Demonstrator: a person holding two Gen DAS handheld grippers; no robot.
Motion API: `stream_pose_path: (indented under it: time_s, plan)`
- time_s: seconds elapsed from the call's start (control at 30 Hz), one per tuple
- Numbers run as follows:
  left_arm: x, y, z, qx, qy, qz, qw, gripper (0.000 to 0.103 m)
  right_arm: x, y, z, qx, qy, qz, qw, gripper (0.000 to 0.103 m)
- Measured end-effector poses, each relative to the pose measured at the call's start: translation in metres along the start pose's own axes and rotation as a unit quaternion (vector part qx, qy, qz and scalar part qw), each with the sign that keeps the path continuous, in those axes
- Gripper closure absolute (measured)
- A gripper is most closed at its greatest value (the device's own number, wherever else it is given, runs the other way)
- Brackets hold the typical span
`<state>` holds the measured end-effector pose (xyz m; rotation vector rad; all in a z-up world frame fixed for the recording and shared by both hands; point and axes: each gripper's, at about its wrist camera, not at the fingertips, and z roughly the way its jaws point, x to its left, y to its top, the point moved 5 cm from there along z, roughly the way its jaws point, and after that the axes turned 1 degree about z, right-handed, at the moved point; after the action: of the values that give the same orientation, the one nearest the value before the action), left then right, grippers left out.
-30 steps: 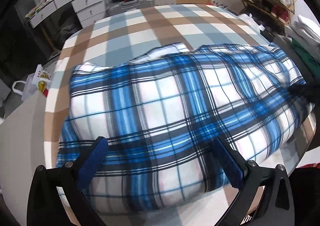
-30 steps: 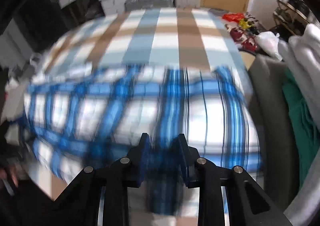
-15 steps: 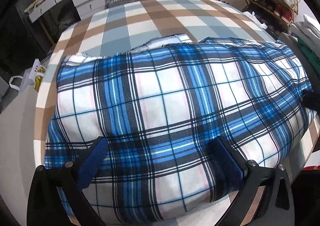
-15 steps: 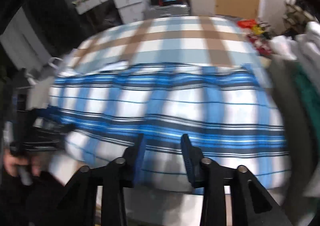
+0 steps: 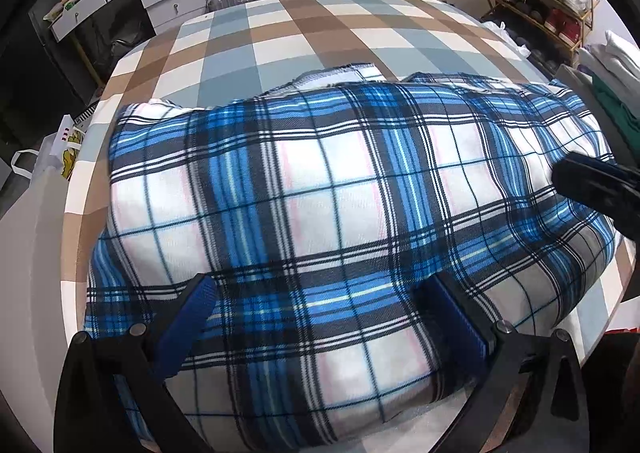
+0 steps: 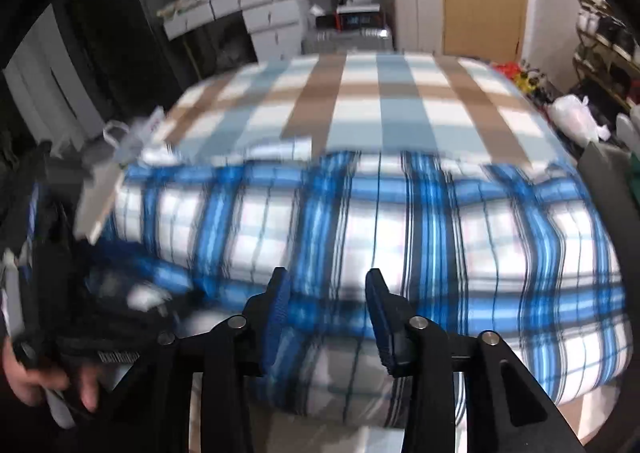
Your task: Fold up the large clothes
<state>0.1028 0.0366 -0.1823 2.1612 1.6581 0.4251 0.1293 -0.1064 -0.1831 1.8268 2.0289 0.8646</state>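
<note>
A large blue, white and black plaid fleece garment (image 5: 344,221) is lying folded across the near half of a round table covered by a brown, grey-blue and white checked cloth (image 5: 304,37). The left gripper (image 5: 316,317) is being held wide open over its near edge, nothing pinched. The right gripper (image 6: 326,307), its jaws just opened partway and empty, is being held over the near hem. A fresh edge grip is judged to be needed for the next fold.

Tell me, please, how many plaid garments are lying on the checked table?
1: the blue plaid garment lies across the near half of the checked table; other pieces may be hidden under it.
</note>
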Motion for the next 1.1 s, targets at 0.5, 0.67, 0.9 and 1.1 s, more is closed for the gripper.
stream_pose_path:
  time_s: [0.5, 0.67, 0.9, 1.1]
  plan:
    - [0.041, 0.008, -0.038, -0.067, -0.006, -0.018, 0.9976, 0.001, -0.006, -0.003, 0.051, 0.072, 0.151, 0.109, 0.980, 0.061]
    - [0.063, -0.007, 0.012, 0.001, 0.003, -0.056, 0.9984, 0.001, -0.026, -0.012, 0.040, 0.055, 0.148, 0.147, 0.976, 0.059]
    - [0.057, 0.002, -0.022, -0.055, 0.076, -0.050, 0.9944, 0.001, -0.045, -0.014, -0.011, 0.001, 0.183, 0.189, 0.965, 0.057]
    - [-0.016, 0.015, -0.075, -0.167, 0.090, 0.037, 0.9811, 0.001, -0.088, -0.037, -0.105, -0.114, 0.146, 0.212, 0.959, 0.012]
